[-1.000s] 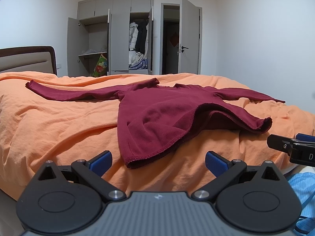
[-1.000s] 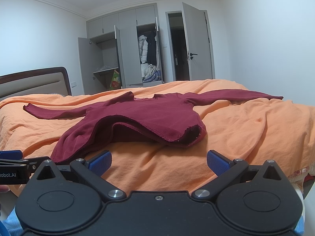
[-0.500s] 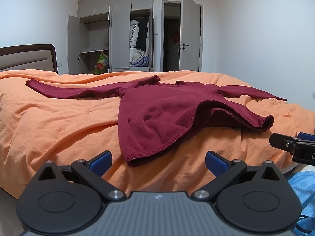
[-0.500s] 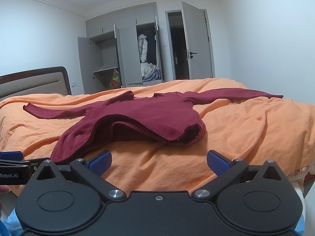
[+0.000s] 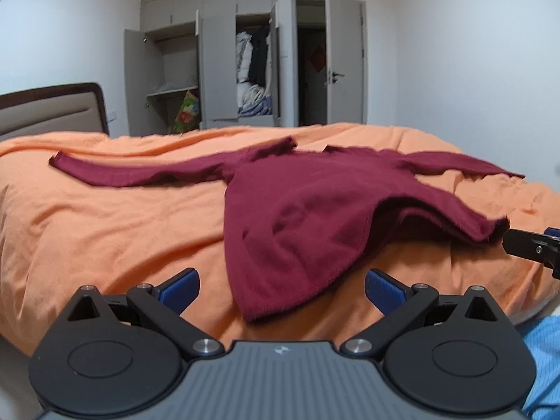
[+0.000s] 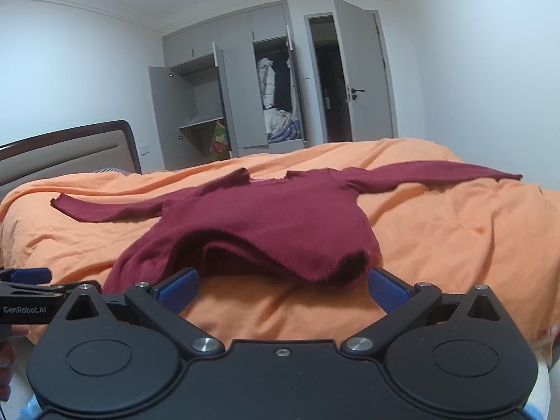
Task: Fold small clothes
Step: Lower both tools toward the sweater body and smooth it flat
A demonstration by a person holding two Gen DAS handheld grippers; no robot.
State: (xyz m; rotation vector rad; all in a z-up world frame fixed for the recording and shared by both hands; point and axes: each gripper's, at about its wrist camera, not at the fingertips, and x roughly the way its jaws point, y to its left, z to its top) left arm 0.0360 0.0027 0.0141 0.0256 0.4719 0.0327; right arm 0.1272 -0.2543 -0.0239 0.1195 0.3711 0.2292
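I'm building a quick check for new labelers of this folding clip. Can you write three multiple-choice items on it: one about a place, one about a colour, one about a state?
1. Where does the sweater lie?
A. on the bed cover
B. inside the wardrobe
C. on the floor

2. What colour is the sweater?
A. blue
B. dark red
C. grey

3. How do the left tool and right tool stand?
A. both clamped on the sweater
B. one clamped on a sleeve
C. both open, holding nothing

Answers:
1. A, since it is spread on the orange cover with both sleeves stretched out.
2. B, since the whole garment is dark red against the orange.
3. C, since each view shows the blue pads wide apart with no cloth pinched between them.
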